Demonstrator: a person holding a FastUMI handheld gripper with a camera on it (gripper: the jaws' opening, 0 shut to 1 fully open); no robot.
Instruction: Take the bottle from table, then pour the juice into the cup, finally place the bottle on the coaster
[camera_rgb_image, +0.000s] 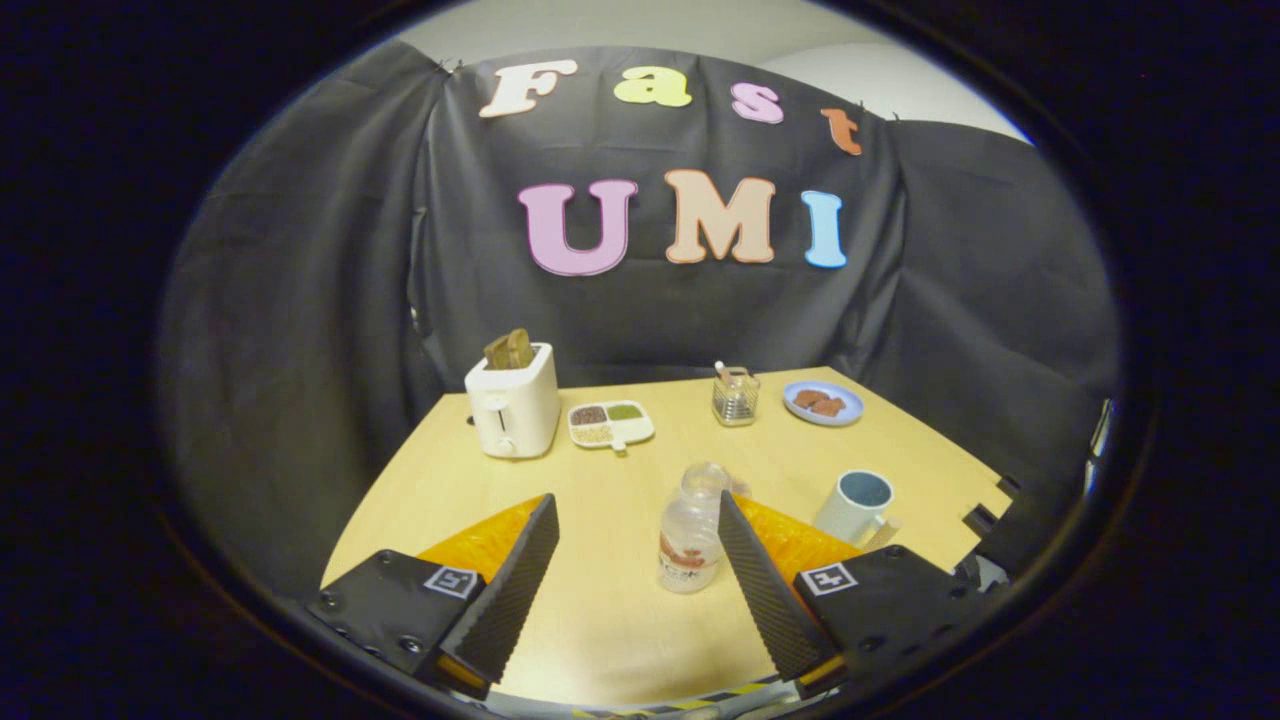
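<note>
Gripper view: clear upright bottle (692, 535) between spread gripper (638, 512) fingers.

A staged booth kitchen: cloth-draped walls around a wooden table (620, 590) with a toaster (513, 405) (bread inside).

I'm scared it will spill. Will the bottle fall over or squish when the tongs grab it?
The bottle is tall, narrow and looks open-topped, so a sideways nudge could tip it. Its clear thin walls look like plastic, likely squishy. It looks nearly empty, so probably light. The open tongs aren't squeezing it; one finger is right beside it.
</note>
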